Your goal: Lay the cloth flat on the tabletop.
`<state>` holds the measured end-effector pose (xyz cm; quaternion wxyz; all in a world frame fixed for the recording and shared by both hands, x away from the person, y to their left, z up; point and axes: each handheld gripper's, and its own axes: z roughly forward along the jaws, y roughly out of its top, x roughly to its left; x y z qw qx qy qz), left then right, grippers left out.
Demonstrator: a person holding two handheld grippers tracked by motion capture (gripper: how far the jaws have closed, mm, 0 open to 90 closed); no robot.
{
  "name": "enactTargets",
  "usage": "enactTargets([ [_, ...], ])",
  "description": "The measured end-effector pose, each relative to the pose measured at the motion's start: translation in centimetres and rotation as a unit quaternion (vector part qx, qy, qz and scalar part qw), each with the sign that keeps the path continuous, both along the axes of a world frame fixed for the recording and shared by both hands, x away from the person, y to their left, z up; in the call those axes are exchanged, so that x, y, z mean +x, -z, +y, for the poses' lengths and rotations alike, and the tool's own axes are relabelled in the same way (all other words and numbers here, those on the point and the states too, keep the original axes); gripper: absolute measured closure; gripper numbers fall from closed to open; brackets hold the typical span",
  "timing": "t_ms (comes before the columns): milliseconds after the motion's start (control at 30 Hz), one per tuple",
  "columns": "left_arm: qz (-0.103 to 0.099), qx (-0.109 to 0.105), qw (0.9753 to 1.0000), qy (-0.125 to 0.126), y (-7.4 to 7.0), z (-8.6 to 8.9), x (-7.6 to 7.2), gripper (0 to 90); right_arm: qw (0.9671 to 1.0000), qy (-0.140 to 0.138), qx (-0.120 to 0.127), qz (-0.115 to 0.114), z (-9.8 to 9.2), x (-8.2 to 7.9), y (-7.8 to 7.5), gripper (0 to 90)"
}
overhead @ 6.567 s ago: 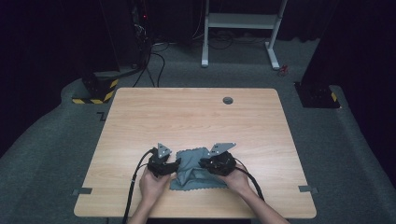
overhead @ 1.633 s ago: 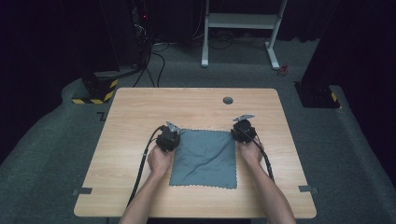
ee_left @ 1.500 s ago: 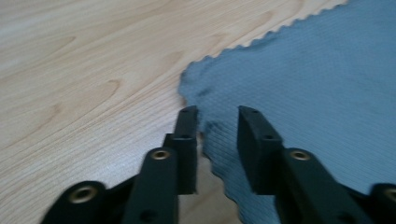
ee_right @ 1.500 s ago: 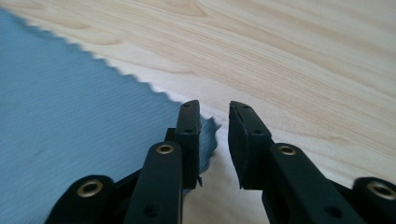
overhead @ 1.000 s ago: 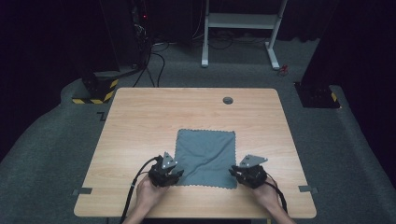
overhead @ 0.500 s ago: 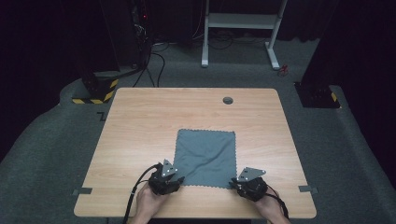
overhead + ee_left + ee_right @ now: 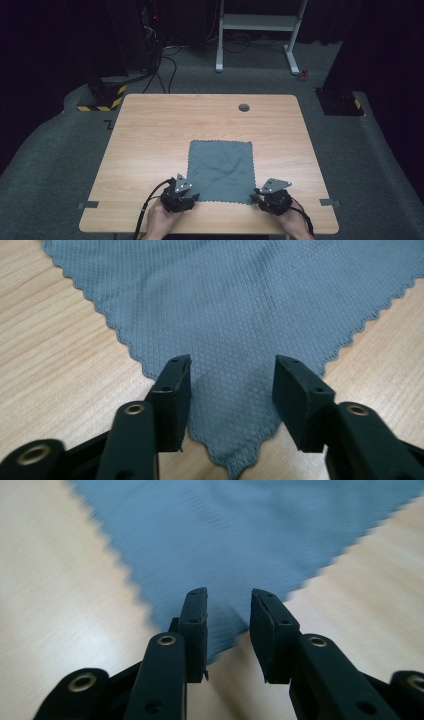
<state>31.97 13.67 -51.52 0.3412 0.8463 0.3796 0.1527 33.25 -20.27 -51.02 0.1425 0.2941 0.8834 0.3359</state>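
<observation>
Grey microfibre cloth [image 7: 220,170] lies flat on the wooden table [image 7: 150,135], edges scalloped. Left gripper [image 7: 230,371]: jaws wide apart, astride the cloth's near-left corner, whose tip lies between and below them. Right gripper [image 7: 228,605]: jaws parted, narrower gap, the near-right corner just ahead and between them; contact unclear, view blurred. Grommet hole [image 7: 244,107] far beyond both.

I see bare table [image 7: 150,140] all around the flat cloth [image 7: 221,170]; only a small round grommet [image 7: 244,107] sits far back, well apart.
</observation>
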Motion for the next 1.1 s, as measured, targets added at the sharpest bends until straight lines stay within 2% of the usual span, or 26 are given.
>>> enactTargets([
  [67,-0.006,0.001,1.0,-0.003,0.1,-0.2,1.1,46.3,0.9994,0.025,0.023,0.004,-0.5,1.7,-0.1,71.1],
  [100,-0.008,0.001,0.9999,-0.013,0.1,-0.5,2.5,45.4,0.9982,0.049,0.034,0.008,-0.6,3.5,-0.2,71.8],
  [133,-0.008,0.001,0.9999,-0.013,0.1,-0.5,2.5,44.5,0.9982,0.049,0.034,0.008,-0.6,3.5,-0.2,71.8],
  [200,-0.014,-0.009,0.9995,-0.027,0.1,-0.6,3.9,43.9,0.997,0.062,0.044,0.01,-0.3,5.2,-0.4,72.5],
  [267,-0.009,-0.021,0.9991,-0.035,0.1,-0.7,5.1,43.7,0.9965,0.067,0.049,0.01,0.5,6.3,-0.5,73.0],
  [333,-0.012,-0.019,0.9992,-0.034,0.1,-1.1,6.2,43.6,0.9971,0.062,0.044,0.006,1.7,7.0,-0.5,72.7],
  [367,-0.007,-0.011,0.9994,-0.031,0.3,-1.7,7.2,43.3,0.9978,0.054,0.038,0.005,3.0,7.5,-0.3,71.5],
  [433,-0.011,-0.011,0.9994,-0.03,0.3,-2.0,7.5,42.8,0.9982,0.05,0.032,0.003,3.6,7.7,-0.2,71.3],
  [467,-0.014,-0.003,0.9995,-0.028,0.3,-2.3,7.8,42.7,0.9985,0.049,0.024,0.005,4.3,8.0,0.1,71.2],
  [533,-0.015,0.0,0.9995,-0.027,0.3,-2.3,7.9,42.8,0.9986,0.049,0.017,0.004,4.5,8.1,0.3,71.2],
  [667,-0.018,-0.012,0.9996,-0.019,0.5,-1.5,7.7,45.7,0.9992,0.037,0.014,0.007,4.0,8.2,0.5,71.3],
  [733,-0.018,-0.013,0.9995,-0.021,0.5,-1.1,7.7,45.5,0.9993,0.034,0.012,0.006,3.8,8.2,0.5,71.0],
  [800,-0.018,-0.005,0.9995,-0.026,0.4,-1.0,7.7,44.1,0.9994,0.033,0.01,0.009,3.7,8.2,0.4,65.5],
  [833,-0.018,-0.007,0.9995,-0.025,0.4,-1.0,7.8,44.1,0.9994,0.033,0.01,0.009,3.7,8.2,0.4,65.5],
  [867,-0.019,-0.004,0.9995,-0.024,0.4,-1.1,7.9,43.5,0.9991,0.038,0.014,0.011,3.5,8.3,0.4,64.8],
  [900,-0.033,0.011,0.999,-0.027,0.3,-1.3,8.4,43.3,0.9975,0.061,0.036,0.007,2.9,8.9,0.2,65.2],
  [933,-0.033,0.011,0.999,-0.027,0.3,-1.3,8.4,43.5,0.9975,0.061,0.036,0.007,2.9,8.9,0.2,65.2],
  [967,-0.036,0.013,0.9987,-0.032,0.2,-1.3,8.8,43.5,0.9962,0.076,0.043,0.004,2.6,9.3,0.1,66.8],
  [1000,-0.033,0.012,0.9987,-0.037,0.2,-1.4,9.4,43.8,0.9943,0.096,0.046,0.002,2.2,10.3,-0.2,70.4],
  [1033,-0.03,0.009,0.9986,-0.042,0.1,-1.4,9.9,43.8,0.9943,0.096,0.046,0.002,2.2,10.3,-0.2,70.4],
  [1100,-0.029,0.006,0.9984,-0.049,0.0,-1.6,11.0,44.2,0.9929,0.108,0.049,0.003,2.2,11.5,-0.3,72.6],
])
